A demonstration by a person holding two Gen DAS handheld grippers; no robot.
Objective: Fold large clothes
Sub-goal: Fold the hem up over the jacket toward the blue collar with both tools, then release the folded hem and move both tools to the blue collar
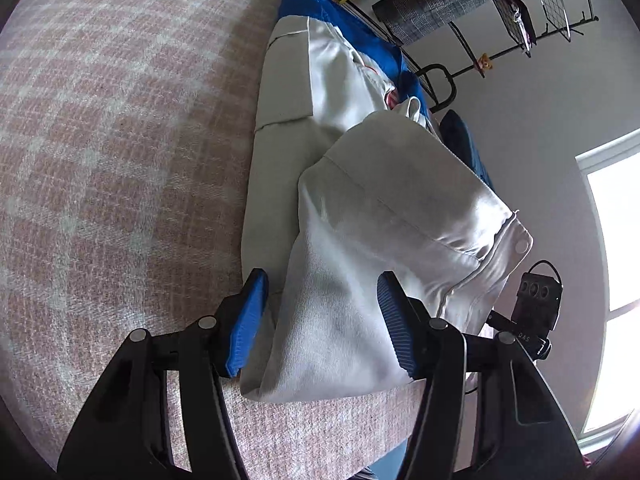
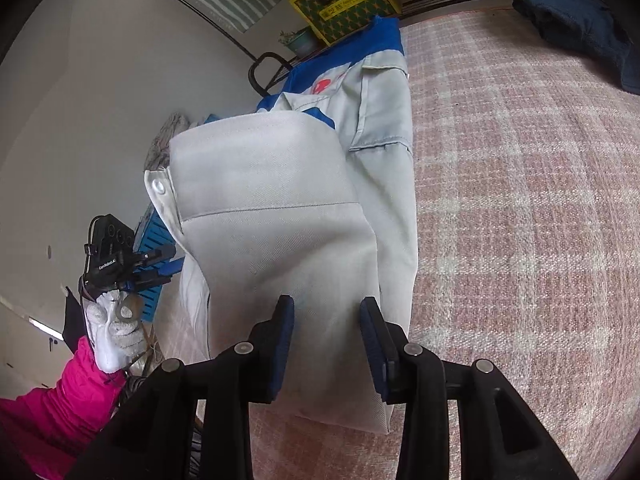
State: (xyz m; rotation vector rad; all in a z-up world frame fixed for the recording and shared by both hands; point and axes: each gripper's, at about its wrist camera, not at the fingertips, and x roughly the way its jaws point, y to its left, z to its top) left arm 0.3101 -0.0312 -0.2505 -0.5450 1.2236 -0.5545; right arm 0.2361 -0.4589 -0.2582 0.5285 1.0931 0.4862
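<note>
In the left wrist view the left gripper [image 1: 320,320] hangs released over the grey-and-blue work jacket [image 1: 360,208] on the plaid blanket [image 1: 120,140], while the right wrist view shows the right gripper [image 2: 326,344] equally unclenched above its folded sleeve [image 2: 280,220], so press both flat and square the edges.

Landmark: jacket [image 2: 384,128], lying on blanket [image 2: 520,200] along its edge. Folded sleeve [image 2: 272,208] on top of jacket, near end. Dark garment [image 2: 580,20] on blanket, well apart, far right of jacket in right wrist view. Box [image 2: 344,0] behind jacket's far end. Clothes rack [image 1: 500,12] beyond jacket, off blanket.
</note>
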